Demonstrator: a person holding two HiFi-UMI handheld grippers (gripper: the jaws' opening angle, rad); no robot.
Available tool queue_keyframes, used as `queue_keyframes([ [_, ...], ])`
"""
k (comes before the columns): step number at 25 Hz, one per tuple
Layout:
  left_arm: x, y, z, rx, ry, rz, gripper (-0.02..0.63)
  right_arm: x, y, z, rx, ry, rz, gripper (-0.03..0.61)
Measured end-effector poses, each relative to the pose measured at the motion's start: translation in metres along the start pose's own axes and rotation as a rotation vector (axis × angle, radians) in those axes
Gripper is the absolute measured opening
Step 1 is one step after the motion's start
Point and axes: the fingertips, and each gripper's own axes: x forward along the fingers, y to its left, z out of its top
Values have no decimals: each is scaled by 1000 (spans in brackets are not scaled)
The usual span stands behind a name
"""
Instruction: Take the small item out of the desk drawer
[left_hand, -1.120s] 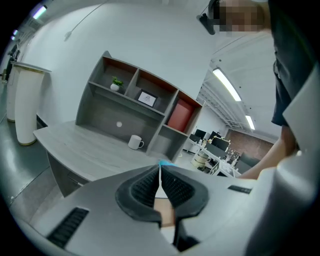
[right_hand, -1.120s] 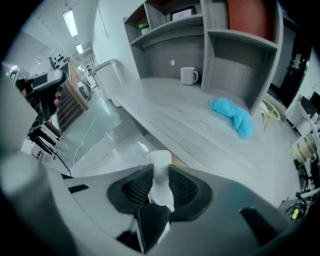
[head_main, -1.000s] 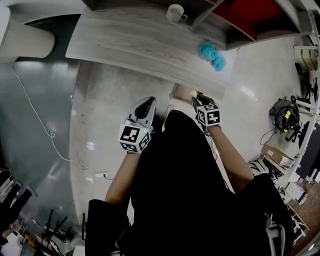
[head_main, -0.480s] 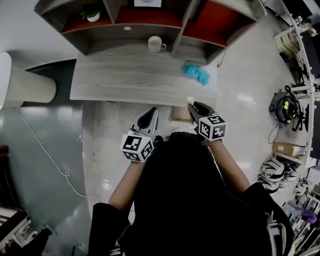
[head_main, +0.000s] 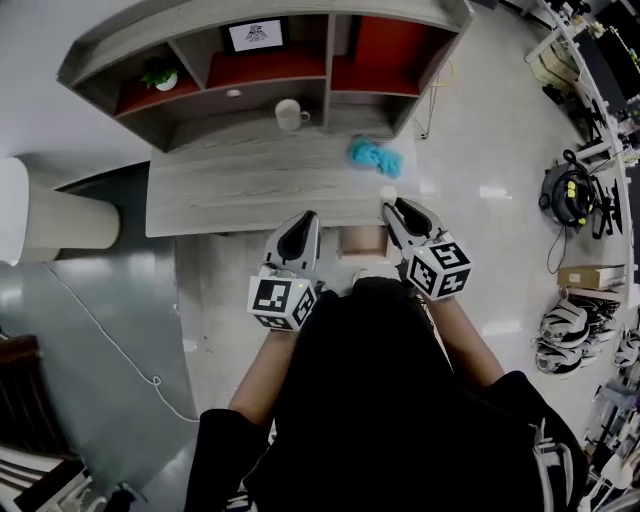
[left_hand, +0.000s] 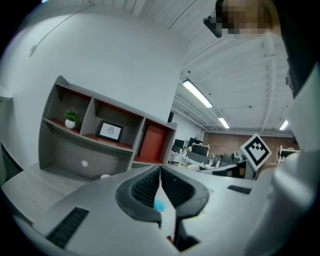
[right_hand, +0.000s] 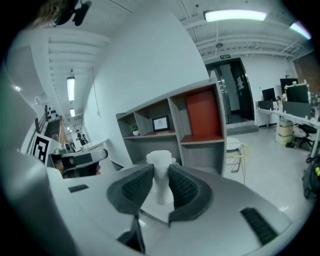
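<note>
My right gripper (head_main: 391, 206) is shut on a small white item (head_main: 388, 193), held over the front edge of the grey wooden desk (head_main: 250, 190). In the right gripper view the white item (right_hand: 161, 177) stands upright between the dark pads of the right gripper (right_hand: 161, 181). Just below the desk edge the small brown drawer (head_main: 362, 241) stands pulled out. My left gripper (head_main: 305, 218) hovers left of the drawer, shut and empty. In the left gripper view the left gripper (left_hand: 160, 172) has its jaws pressed together.
A blue cloth (head_main: 373, 156) and a white mug (head_main: 290, 115) lie on the desk under a shelf unit (head_main: 250, 80) with red back panels. A vacuum cleaner (head_main: 566, 195), a cardboard box (head_main: 580, 277) and shoes (head_main: 575, 330) sit on the floor at right. A white cable (head_main: 110, 320) trails at left.
Both grippers have risen from beside the drawer toward the desk's front edge, the right one carrying the white item. The head view has tilted up, showing the shelf unit.
</note>
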Motion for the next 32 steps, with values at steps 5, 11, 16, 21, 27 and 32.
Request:
queue_keyframes([
  [5, -3, -5, 38, -1, -66, 49, 20, -32, -3, 44, -43, -86, -30, 98],
  [11, -4, -14, 48, 20, -90, 39, 20, -49, -5, 73, -109, -147, -43, 98],
  [16, -5, -19, 53, 38, -102, 37, 20, -57, -11, 75, -143, -167, -68, 98],
  [21, -12, -24, 53, 54, -101, 34, 20, -66, -9, 77, -232, -182, -101, 98],
  [27, -25, -22, 40, 38, -83, 58, 20, -73, -12, 74, -220, -190, -112, 97],
  [32, -29, -26, 39, 40, -93, 59, 20, -76, -13, 64, -213, -175, -108, 97],
])
